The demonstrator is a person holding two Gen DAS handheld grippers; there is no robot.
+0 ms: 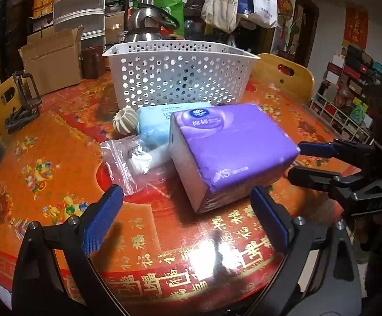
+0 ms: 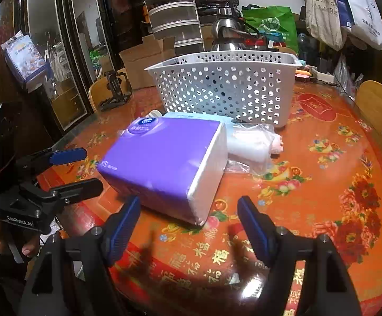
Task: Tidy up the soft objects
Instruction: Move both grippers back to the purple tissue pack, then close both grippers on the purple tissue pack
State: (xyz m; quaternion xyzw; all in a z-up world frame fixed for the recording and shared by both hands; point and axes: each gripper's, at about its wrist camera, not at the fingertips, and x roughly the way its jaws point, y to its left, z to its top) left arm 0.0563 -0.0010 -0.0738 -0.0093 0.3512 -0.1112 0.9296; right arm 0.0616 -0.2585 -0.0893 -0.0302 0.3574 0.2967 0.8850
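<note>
**Tissue pack sits between 2 open grippers**

While both grippers hover low over the red patterned table [image 1: 59, 137], neither holds anything. Seen from its own camera, the left gripper [image 1: 187, 220] has its jaws spread wide, with the purple tissue pack [image 1: 230, 150] lying just beyond its tips. The right gripper [image 2: 189, 225] is likewise wide open, its jaws empty, near the pack's white end. Behind the purple pack lie a light blue pack [image 1: 154, 121], a clear plastic bag [image 1: 131, 160] and a ribbed cream ball [image 1: 125, 123]. At the far side stands a white perforated basket [image 1: 180, 79].
</note>
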